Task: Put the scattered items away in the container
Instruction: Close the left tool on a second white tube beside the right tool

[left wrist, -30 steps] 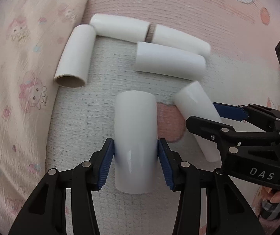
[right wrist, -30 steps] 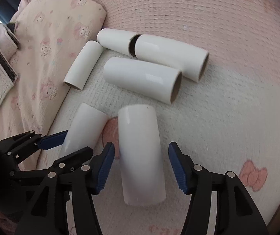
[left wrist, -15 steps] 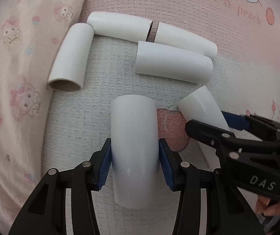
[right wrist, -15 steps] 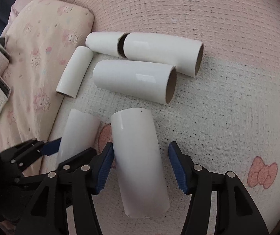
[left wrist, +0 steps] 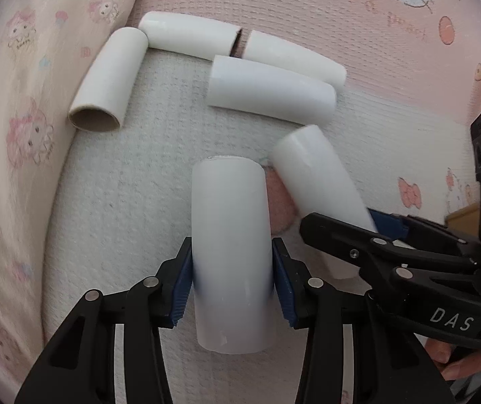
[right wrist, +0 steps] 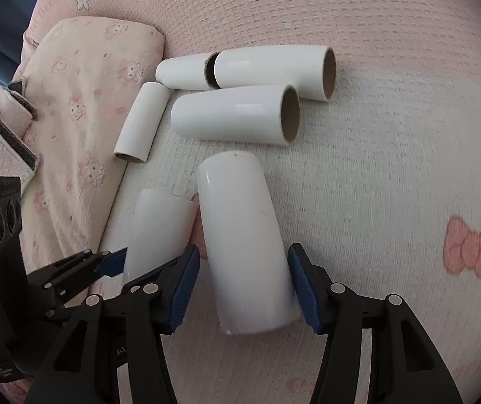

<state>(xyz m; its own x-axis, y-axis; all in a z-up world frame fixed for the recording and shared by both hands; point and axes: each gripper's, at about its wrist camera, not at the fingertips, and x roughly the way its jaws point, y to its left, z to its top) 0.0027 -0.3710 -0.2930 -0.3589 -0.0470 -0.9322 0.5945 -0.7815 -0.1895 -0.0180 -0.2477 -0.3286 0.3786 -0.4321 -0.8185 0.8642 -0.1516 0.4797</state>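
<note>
Several white cardboard tubes lie on a pink and white blanket. My left gripper [left wrist: 232, 282] is shut on one white tube [left wrist: 230, 252] and holds it raised off the blanket; it also shows in the right wrist view [right wrist: 158, 235]. My right gripper [right wrist: 244, 286] is open around a second white tube [right wrist: 244, 245], its pads close to both sides; this tube also shows in the left wrist view [left wrist: 318, 185]. Three long tubes [right wrist: 233, 118] and one short tube [right wrist: 141, 123] lie farther off. No container is in view.
A cream pillow [right wrist: 82, 107] with a cartoon print lies to the left of the tubes, and it also shows in the left wrist view [left wrist: 22, 101]. The blanket [right wrist: 392, 168] stretches to the right.
My left gripper has lifted its tube off the blanket. My right gripper has closed in around the second tube, and both views have drawn back from the far tubes.
</note>
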